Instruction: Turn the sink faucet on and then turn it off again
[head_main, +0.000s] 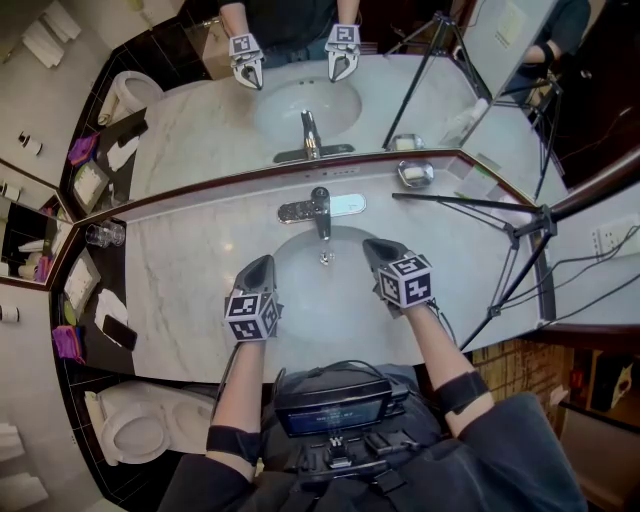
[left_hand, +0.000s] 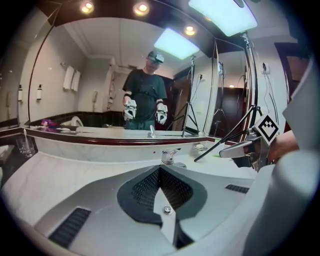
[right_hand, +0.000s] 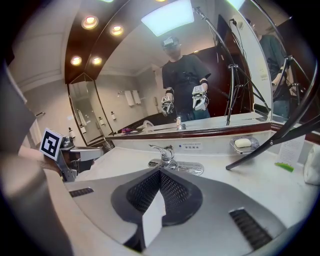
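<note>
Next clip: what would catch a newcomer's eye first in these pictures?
Two grey two-jaw grippers with black-and-white marker cubes, the left gripper and the right gripper, hang shut and empty over the white oval sink basin. At the basin's back, between them, stands the chrome single-lever faucet, which neither touches. Behind it the wide wall mirror doubles the counter, and a black tripod stands at the right end.

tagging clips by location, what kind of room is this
A bathroom, possibly a hotel one: a marble counter with an inset sink and chrome faucet, a wide mirror behind it, and a toilet beside the counter.
</note>
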